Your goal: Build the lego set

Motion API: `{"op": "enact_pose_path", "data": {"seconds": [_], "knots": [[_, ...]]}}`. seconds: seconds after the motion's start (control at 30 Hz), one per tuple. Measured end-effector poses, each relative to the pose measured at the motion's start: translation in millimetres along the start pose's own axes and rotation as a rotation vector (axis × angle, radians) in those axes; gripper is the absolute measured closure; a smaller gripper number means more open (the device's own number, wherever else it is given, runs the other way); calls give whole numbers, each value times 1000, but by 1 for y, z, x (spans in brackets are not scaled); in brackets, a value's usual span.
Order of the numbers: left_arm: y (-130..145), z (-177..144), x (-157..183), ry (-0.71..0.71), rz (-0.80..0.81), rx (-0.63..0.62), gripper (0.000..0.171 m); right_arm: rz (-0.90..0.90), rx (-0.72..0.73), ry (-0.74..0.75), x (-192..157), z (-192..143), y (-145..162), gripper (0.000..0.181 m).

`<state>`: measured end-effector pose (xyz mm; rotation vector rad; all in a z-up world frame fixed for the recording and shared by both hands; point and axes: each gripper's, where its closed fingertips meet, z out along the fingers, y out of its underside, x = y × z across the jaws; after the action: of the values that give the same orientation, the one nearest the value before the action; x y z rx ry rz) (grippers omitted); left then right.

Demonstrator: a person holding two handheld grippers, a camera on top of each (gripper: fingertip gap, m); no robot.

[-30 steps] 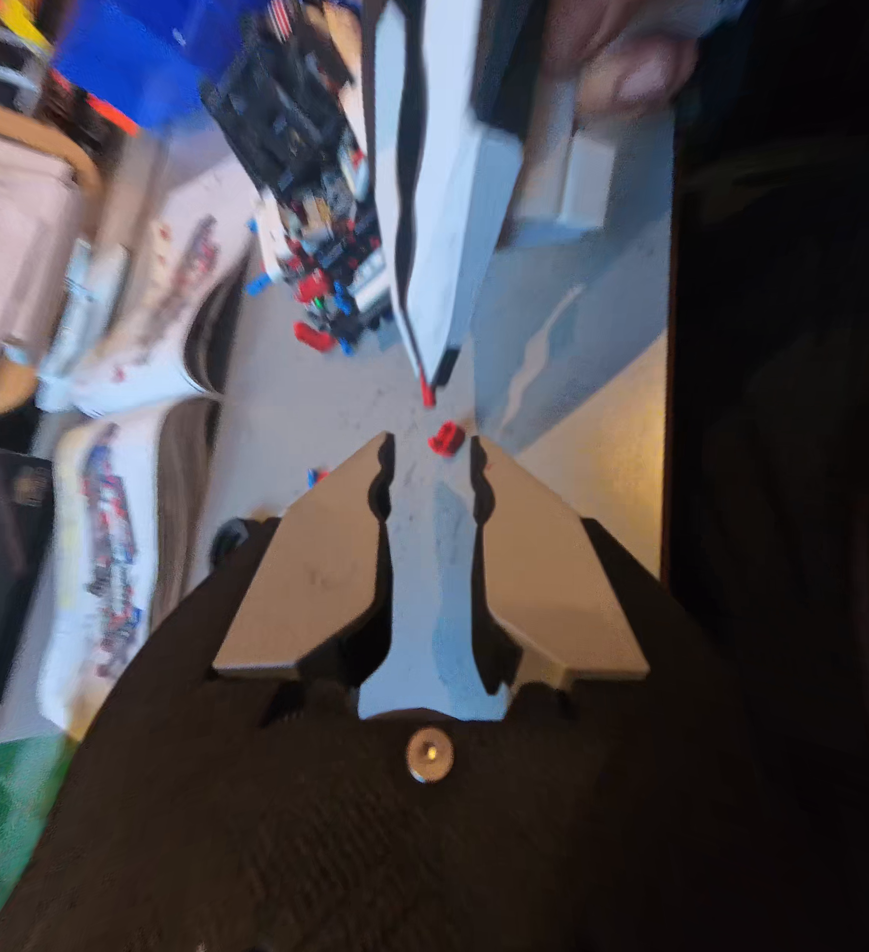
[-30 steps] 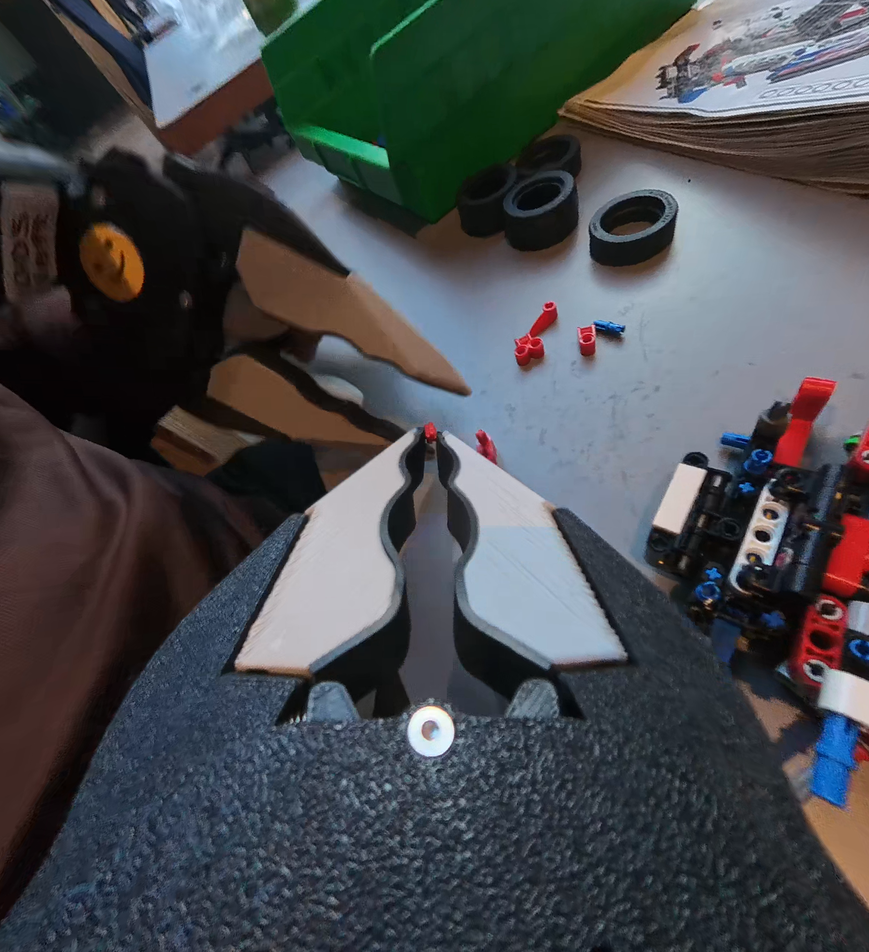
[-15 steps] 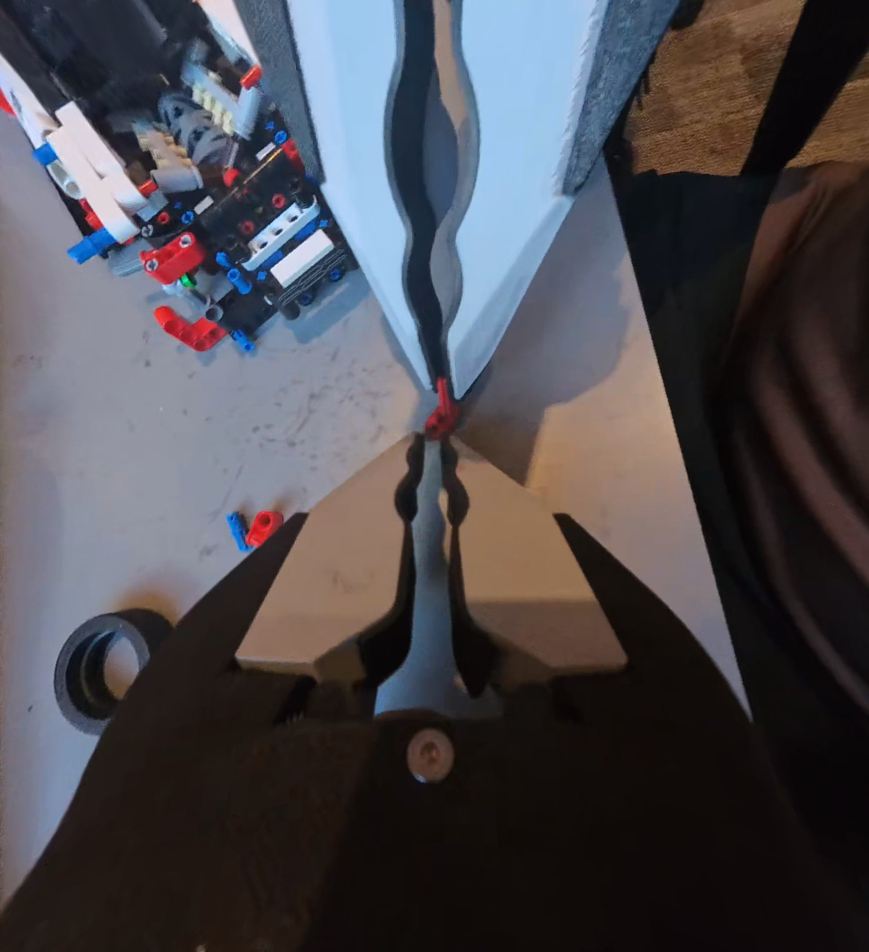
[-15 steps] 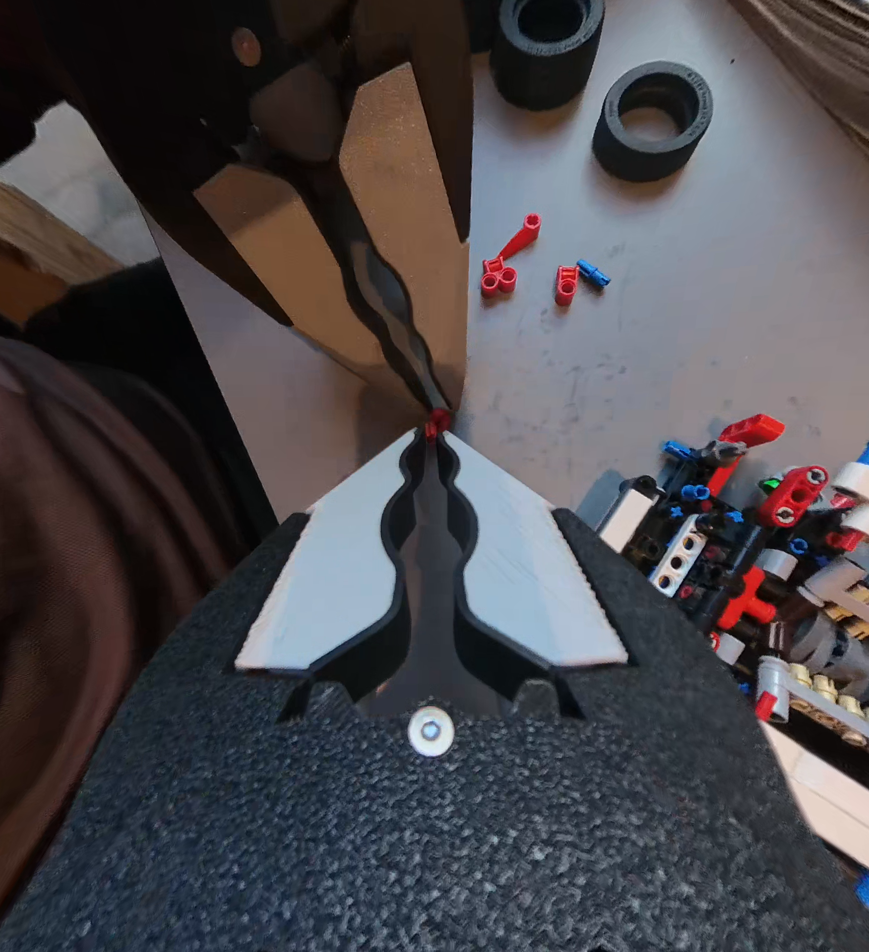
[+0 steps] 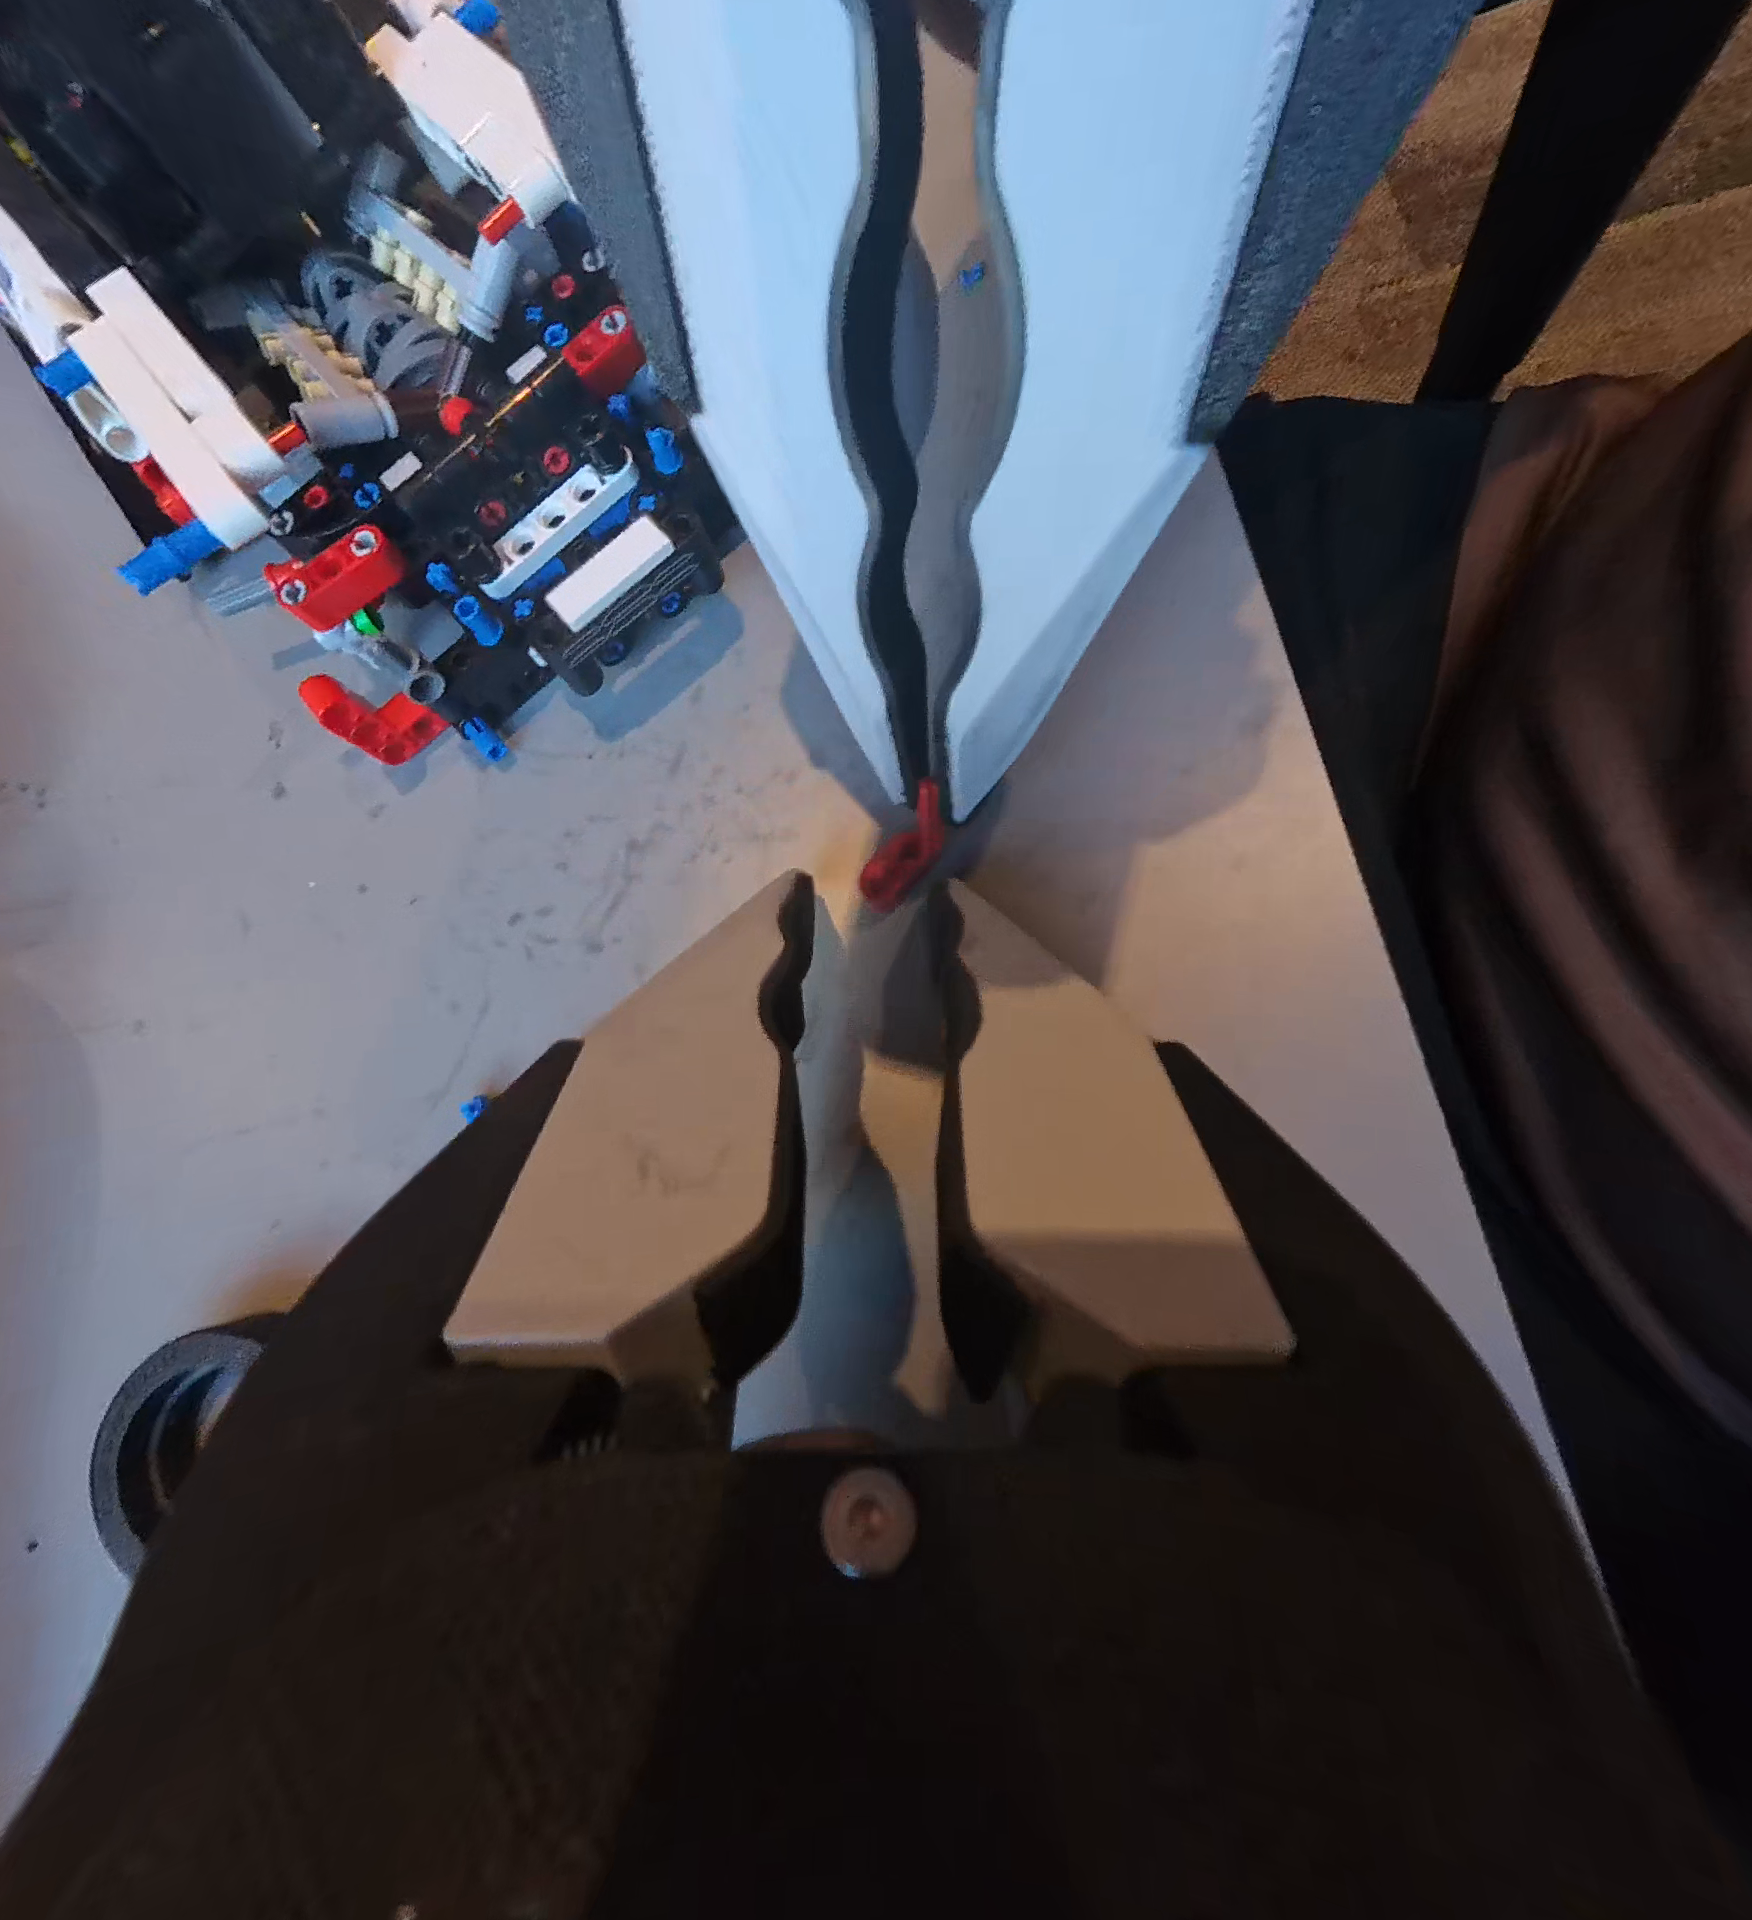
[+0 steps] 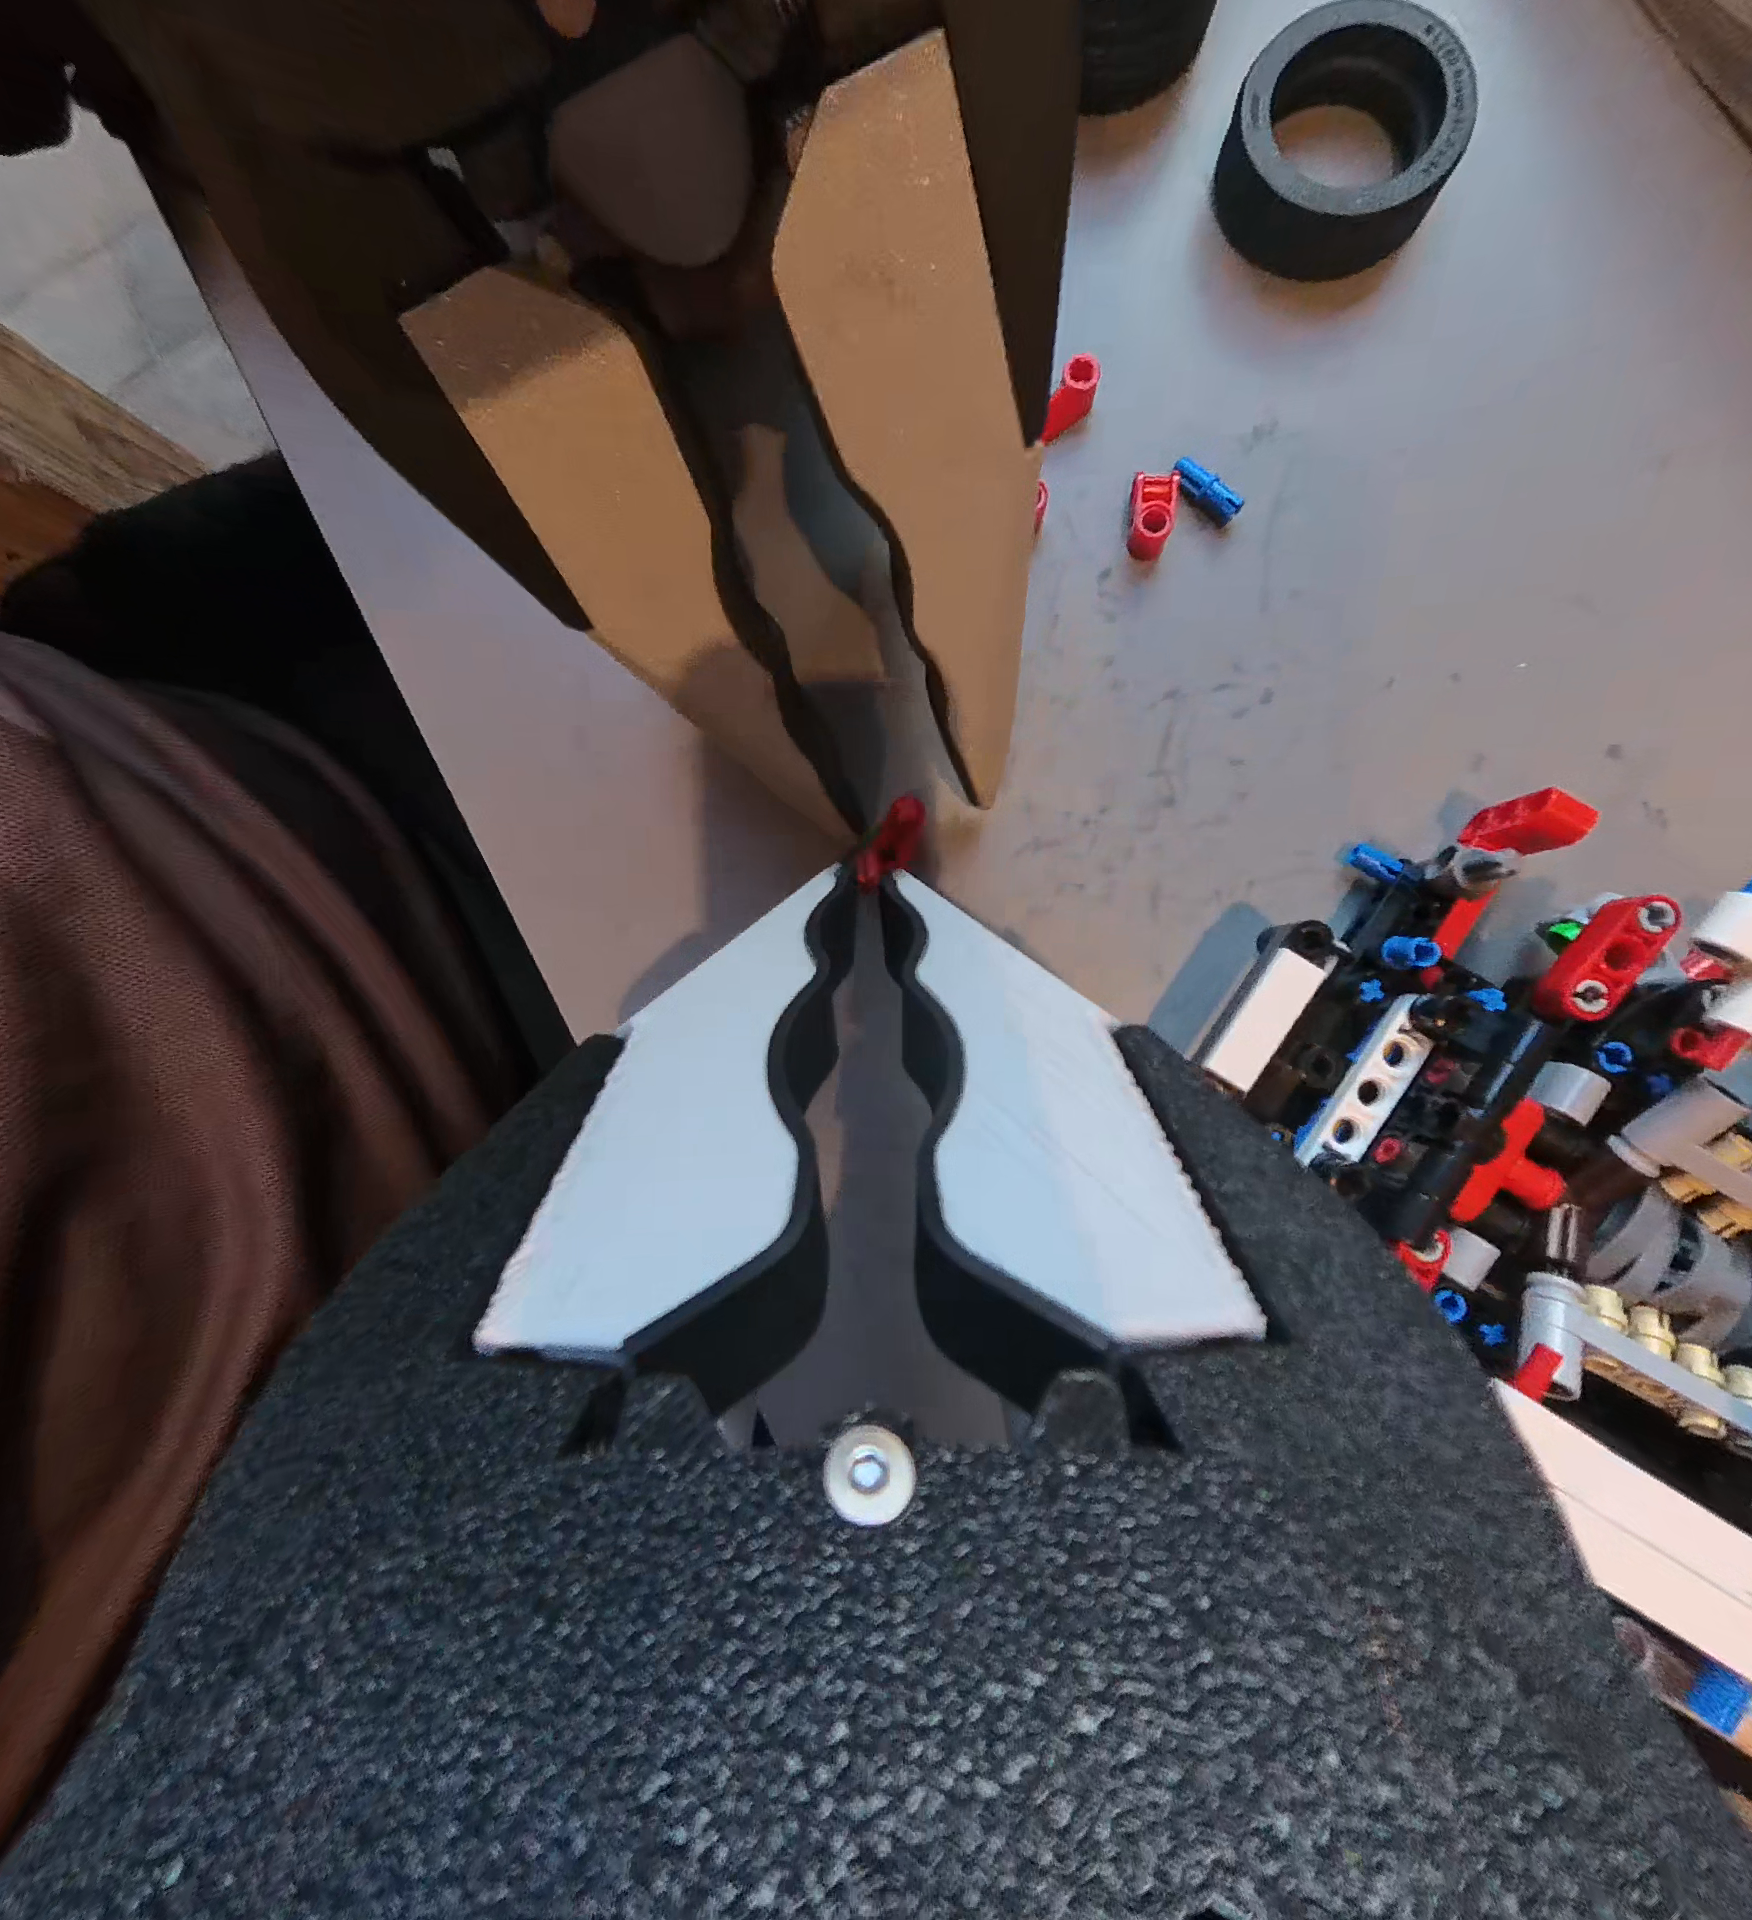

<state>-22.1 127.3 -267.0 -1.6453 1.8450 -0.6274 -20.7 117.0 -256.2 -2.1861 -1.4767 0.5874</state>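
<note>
My right gripper (image 6: pixel 867 878), with white fingers, is shut on a small red lego connector (image 6: pixel 893 831) just above the grey table. The left wrist view shows it coming in from the top, with the red connector (image 5: pixel 898 857) sticking out of its tips. My left gripper (image 5: pixel 870 894), with tan fingers, faces it tip to tip. It is open, with one finger on each side of the connector's free end and not gripping it. The partly built lego model (image 5: pixel 498 499) lies on the table beside both grippers; the right wrist view shows it at the right (image 6: pixel 1537 1101).
A black tyre (image 6: pixel 1345 145) and loose red (image 6: pixel 1152 514) and blue pieces (image 6: pixel 1210 488) lie on the table (image 6: pixel 1371 675) beyond the grippers. Another tyre (image 5: pixel 165 1444) lies by my left gripper. The table edge and a person's brown clothing (image 6: pixel 124 1039) are close by. Less than 4 cm separates the two grippers' tips.
My left gripper has opened and let go of the red connector, which stays in my right gripper. Both grippers have held their place tip to tip.
</note>
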Motion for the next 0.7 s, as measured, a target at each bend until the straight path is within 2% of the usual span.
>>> {"op": "enact_pose_path", "data": {"seconds": [0.03,0.13,0.33,0.53,0.7], "knots": [[-1,0,1,3,7,-1,154,4,-2,3,1,-1,1,177],[0,0,9,22,11,2,163,5,-10,25,6,-3,2,177],[1,-3,15,15,-17,0,160,7,-8,23,6,-5,3,177],[2,-2,7,26,-31,-7,156,-35,-35,5,0,-5,2,177],[-2,2,12,75,-32,10,165,-82,-74,12,0,-4,2,177]]}}
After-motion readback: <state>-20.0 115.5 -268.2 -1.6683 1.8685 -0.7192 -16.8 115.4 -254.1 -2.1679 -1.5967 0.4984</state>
